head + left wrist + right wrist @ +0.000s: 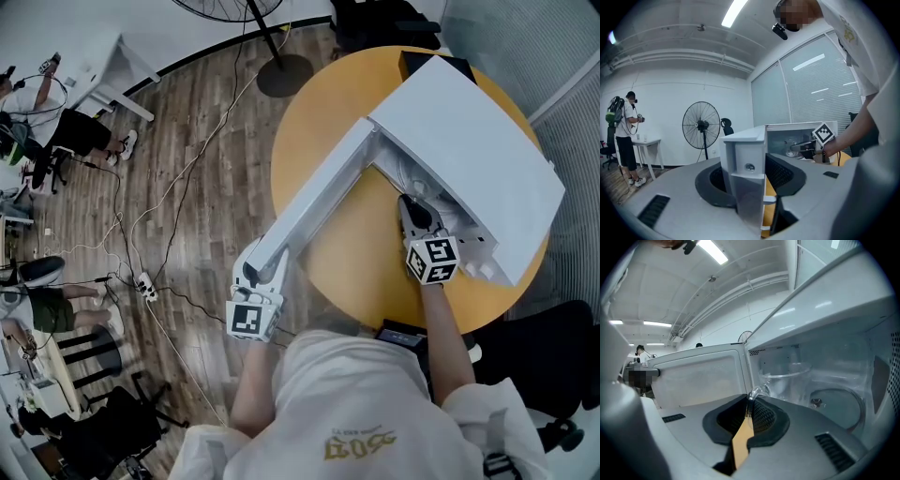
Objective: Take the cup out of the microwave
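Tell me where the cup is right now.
In the right gripper view, the clear cup is inside the microwave, near its hinge side, handle pinched by the right gripper.

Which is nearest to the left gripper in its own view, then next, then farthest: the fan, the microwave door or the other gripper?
1. microwave door: dead centre, clamped in the left gripper.
2. right gripper: off to the right, reaching inside the microwave, pinching the cup by its handle.
3. fan: left of the door, far back in the room.
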Tool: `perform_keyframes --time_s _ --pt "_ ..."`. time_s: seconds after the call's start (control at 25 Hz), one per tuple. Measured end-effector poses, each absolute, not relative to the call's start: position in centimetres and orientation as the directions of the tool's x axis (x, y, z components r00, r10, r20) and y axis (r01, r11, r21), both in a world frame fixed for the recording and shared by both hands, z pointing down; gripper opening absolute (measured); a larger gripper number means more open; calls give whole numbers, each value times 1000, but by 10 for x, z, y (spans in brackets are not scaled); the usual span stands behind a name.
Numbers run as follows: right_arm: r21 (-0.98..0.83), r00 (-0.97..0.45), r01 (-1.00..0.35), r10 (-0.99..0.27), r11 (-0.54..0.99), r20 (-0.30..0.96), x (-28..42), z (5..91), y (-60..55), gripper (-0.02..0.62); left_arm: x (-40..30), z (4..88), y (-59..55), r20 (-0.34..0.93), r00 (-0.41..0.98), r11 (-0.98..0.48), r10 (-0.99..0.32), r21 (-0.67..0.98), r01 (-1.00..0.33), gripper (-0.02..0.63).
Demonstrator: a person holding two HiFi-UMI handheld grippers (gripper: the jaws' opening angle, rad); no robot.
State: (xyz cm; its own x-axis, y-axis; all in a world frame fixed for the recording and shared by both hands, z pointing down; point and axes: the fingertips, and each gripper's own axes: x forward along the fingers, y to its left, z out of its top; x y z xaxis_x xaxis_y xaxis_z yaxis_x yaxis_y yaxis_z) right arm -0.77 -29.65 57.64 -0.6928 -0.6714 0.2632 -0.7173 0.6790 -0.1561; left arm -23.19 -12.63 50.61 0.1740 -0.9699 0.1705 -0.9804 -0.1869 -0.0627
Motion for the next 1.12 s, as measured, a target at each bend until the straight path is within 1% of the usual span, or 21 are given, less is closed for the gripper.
perform_keyframes --time_s 0.52,1.12 --pt "-164 -754 -651 -608 741 247 -20 572 -270 23 -230 505 -125 175 172 -182 -969 -46 -982 199" --pt "-187 -837 -531 -478 827 265 -43 580 -231 23 -229 506 -124 173 175 -184 -969 -42 -982 199"
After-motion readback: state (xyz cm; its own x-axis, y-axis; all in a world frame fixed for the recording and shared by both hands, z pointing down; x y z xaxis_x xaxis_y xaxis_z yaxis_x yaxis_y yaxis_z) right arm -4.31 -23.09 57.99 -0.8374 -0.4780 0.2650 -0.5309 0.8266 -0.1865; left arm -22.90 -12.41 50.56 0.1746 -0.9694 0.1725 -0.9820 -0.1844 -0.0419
